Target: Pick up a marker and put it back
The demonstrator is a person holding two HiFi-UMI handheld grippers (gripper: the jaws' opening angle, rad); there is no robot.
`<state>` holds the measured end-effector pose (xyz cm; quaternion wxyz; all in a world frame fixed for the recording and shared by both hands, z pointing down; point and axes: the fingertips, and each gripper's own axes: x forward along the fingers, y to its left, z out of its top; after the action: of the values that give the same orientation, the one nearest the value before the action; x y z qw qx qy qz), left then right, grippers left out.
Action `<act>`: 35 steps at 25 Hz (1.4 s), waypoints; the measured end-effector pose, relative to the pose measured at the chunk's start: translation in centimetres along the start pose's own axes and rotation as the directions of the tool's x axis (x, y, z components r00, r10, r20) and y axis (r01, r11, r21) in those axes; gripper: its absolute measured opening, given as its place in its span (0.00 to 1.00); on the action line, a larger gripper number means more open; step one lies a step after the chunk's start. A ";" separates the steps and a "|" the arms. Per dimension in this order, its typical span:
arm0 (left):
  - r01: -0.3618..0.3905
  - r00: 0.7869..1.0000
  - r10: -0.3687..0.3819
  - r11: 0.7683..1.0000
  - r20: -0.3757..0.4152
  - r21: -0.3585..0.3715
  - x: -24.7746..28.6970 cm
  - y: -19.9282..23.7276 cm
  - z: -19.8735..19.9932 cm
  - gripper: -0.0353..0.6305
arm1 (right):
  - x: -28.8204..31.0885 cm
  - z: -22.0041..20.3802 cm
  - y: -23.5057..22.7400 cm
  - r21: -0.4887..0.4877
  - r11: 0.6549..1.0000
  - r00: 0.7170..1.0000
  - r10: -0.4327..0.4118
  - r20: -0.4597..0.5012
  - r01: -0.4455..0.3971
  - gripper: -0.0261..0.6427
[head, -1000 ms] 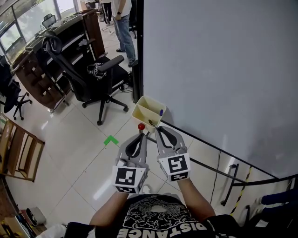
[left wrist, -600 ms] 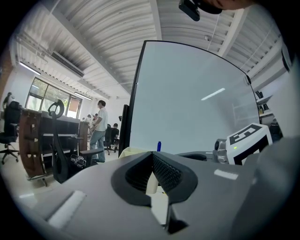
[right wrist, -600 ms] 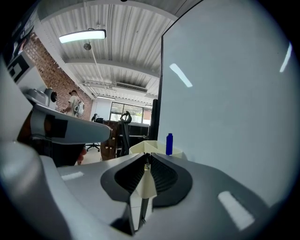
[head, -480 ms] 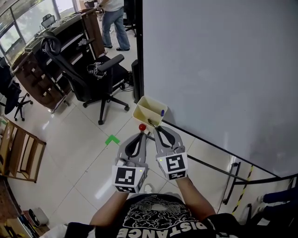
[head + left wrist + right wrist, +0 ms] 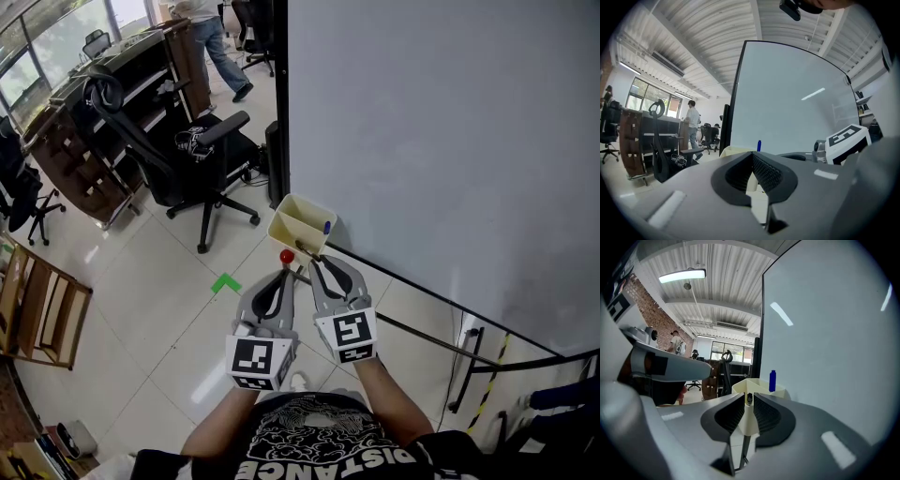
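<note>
One cream holder (image 5: 282,231) beside whiteboard (image 5: 441,141); glossy tiled floor (image 5: 159,281).

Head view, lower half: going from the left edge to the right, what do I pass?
wooden chair → green tape mark → left gripper → right gripper → whiteboard stand's foot

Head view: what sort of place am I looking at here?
Most likely an open-plan office or studio: a large whiteboard with a cream marker holder by its lower corner, a black office chair on the tiled floor, and dark wooden shelving behind it.
</note>
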<state>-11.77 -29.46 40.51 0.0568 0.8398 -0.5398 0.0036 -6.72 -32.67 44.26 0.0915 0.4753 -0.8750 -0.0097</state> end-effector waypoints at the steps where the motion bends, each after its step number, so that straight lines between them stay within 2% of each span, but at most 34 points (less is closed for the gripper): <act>1: 0.001 1.000 -0.001 1.000 0.001 -0.001 0.0 0.0 0.1 0.06 | 0.0 0.1 0.0 -0.001 1.000 1.000 -0.002 0.001 0.002 0.09; 13: 0.025 1.000 -0.025 1.000 0.006 -0.007 -0.4 -1.7 -0.1 0.06 | -3.0 2.4 0.0 0.006 1.000 0.998 -0.023 0.059 0.022 0.09; 23: 0.026 0.999 -0.026 1.000 0.026 -0.004 -1.8 -6.1 0.6 0.06 | -9.0 5.6 0.5 0.012 1.000 0.989 0.004 0.146 -0.006 0.07; 35: 0.007 0.998 -0.008 1.000 0.066 0.009 -4.5 -11.2 1.9 0.06 | -15.3 6.5 0.4 -0.001 1.000 0.982 0.026 0.186 -0.026 0.04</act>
<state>-3.60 -21.01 37.29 0.0351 0.8418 -0.5382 -0.0219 0.00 -20.21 35.64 0.0092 0.4610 -0.8858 -0.0524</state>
